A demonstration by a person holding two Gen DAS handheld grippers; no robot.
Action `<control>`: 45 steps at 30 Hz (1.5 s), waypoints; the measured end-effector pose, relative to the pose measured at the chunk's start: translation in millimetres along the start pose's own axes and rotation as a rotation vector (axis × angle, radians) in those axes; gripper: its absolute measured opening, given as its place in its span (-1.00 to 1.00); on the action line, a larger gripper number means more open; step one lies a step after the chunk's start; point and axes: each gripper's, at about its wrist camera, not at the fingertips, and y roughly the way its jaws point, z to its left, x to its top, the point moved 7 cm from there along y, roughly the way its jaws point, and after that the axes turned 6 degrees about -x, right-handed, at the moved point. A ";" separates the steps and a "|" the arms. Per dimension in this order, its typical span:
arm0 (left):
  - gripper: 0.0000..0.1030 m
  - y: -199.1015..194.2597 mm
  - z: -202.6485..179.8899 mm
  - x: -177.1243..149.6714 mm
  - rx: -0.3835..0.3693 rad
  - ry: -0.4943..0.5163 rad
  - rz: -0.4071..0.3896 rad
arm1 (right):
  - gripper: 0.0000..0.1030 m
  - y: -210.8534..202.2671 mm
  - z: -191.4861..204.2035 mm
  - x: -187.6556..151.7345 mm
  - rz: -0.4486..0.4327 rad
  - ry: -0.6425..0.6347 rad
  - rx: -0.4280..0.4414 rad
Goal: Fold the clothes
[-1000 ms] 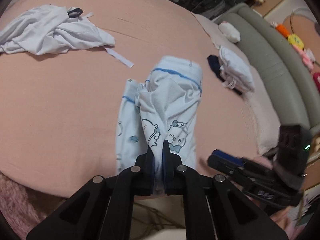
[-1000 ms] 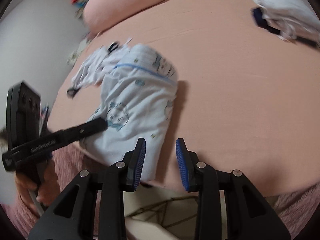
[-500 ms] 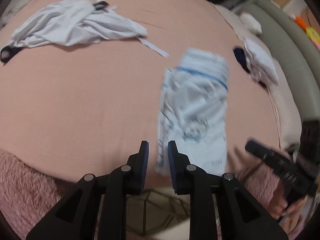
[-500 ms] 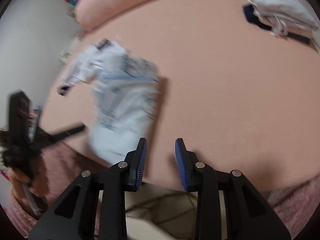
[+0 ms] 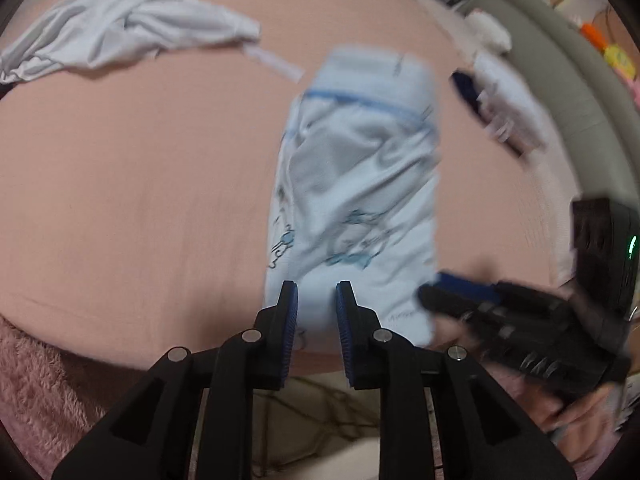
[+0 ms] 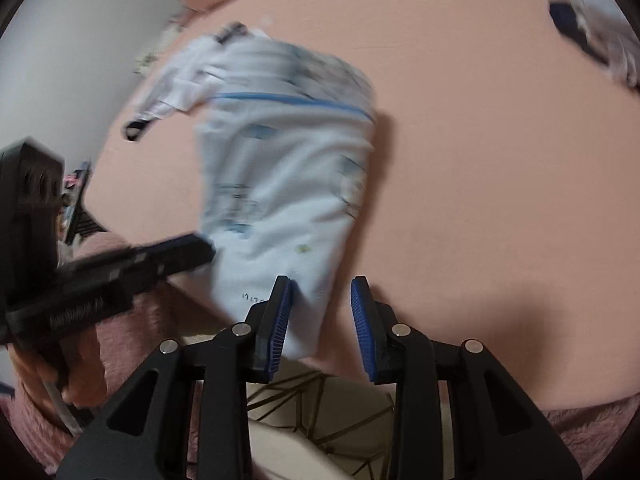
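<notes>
Broadly, the pink bed (image 5: 132, 184) fills both views, and on it, right of centre in the left wrist view, lies the pale blue printed garment (image 5: 356, 200), narrowed into a long strip with its blue-trimmed band toward the top of the frame and its near end at the bed's front edge. I judge its lengthwise folds done and the crosswise fold, bringing the near end up toward the band, not yet made. In the upper left of the left wrist view a crumpled white garment (image 5: 120, 36) lies loose, which looks like work left to do, while at the upper right a small stack of folded clothes (image 5: 500, 100) sits near the grey headboard (image 5: 560, 92), seemingly finished. My left gripper (image 5: 316, 292) stands with its blue pads apart at the garment's near edge, holding nothing. My right gripper (image 6: 320, 292) is likewise spread wide, its left pad over the garment's near corner and the other over bare sheet, with no cloth pinched. Both views are blurred, so fine creases I cannot make out.
</notes>
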 end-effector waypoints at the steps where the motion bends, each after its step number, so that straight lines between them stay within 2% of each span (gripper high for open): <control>1: -0.32 -1.3 2.8 -1.2 0.028 0.000 -0.003 | -0.37 1.9 -2.2 -1.5 0.009 0.006 0.015; 2: -0.20 -5.2 3.8 0.1 0.024 -0.006 -0.015 | -0.37 -4.8 -4.7 -3.5 0.002 0.009 0.026; 5: -0.20 -29.8 -7.3 22.3 -0.146 -0.033 -0.098 | -0.35 -30.5 -10.9 4.9 -0.065 -0.017 -0.015; 6: -0.20 -36.4 -12.5 33.6 -0.153 -0.017 -0.131 | -0.35 -38.4 -12.1 11.7 -0.093 -0.023 -0.024; 9: -0.20 -41.9 -22.8 63.1 -0.093 0.042 -0.188 | -0.33 -52.0 -13.1 38.6 -0.144 -0.021 -0.061; 13: -0.20 -34.9 -32.4 86.8 -0.053 0.122 -0.206 | -0.33 -56.2 -8.6 63.3 -0.177 0.001 -0.071; 16: -0.20 -35.2 -44.1 92.1 -0.085 0.210 -0.238 | -0.33 -52.4 -1.8 75.4 -0.186 -0.003 -0.078; 18: -0.20 -30.7 -48.5 95.7 -0.074 0.243 -0.257 | -0.33 -46.8 0.9 79.3 -0.184 -0.015 -0.083; 20: -0.20 -17.7 -42.8 98.7 -0.045 0.230 -0.235 | -0.33 -40.1 2.1 82.4 -0.178 -0.012 -0.076; 23: -0.21 17.3 -16.0 97.7 0.020 0.160 -0.133 | -0.33 -19.0 0.1 86.9 -0.154 -0.004 -0.103; 25: -0.16 31.7 -6.8 96.9 0.060 0.171 -0.104 | -0.31 -5.5 -1.2 89.8 -0.138 0.003 -0.119; 28: -0.14 34.7 -2.7 100.0 0.044 0.162 -0.094 | -0.19 1.2 -2.0 90.2 -0.149 0.016 -0.116; 29: -0.14 32.1 -1.9 101.9 0.019 0.148 -0.100 | -0.10 1.4 -4.0 90.5 -0.158 0.016 -0.130; 31: -0.14 18.2 -1.8 104.9 -0.039 0.127 -0.149 | -0.08 -1.2 -10.3 91.6 -0.169 0.046 -0.132; 33: -0.14 -3.2 -6.2 107.8 -0.074 0.137 -0.225 | -0.30 -16.4 -17.9 92.5 -0.203 0.106 -0.119; 36: -0.14 -24.8 -17.3 114.9 -0.072 0.177 -0.323 | -0.29 -34.2 -19.3 98.1 -0.252 0.118 -0.104; 38: -0.16 -30.1 -16.9 120.6 -0.046 0.140 -0.397 | -0.29 -33.4 -16.3 103.0 -0.254 0.104 -0.095; 39: -0.16 -26.7 -16.1 120.5 -0.058 0.120 -0.408 | -0.29 -28.2 -14.5 105.2 -0.242 0.098 -0.091; 42: -0.16 10.0 -2.1 115.5 -0.034 0.068 -0.322 | -0.31 -12.8 -18.6 102.9 -0.244 0.123 -0.103; 44: 0.05 31.9 12.5 112.9 -0.004 0.045 -0.281 | -0.30 -4.1 -23.4 100.4 -0.256 0.148 -0.120; 45: 0.11 33.9 18.5 115.2 -0.028 0.019 -0.277 | -0.30 0.2 -25.7 99.1 -0.262 0.161 -0.129</control>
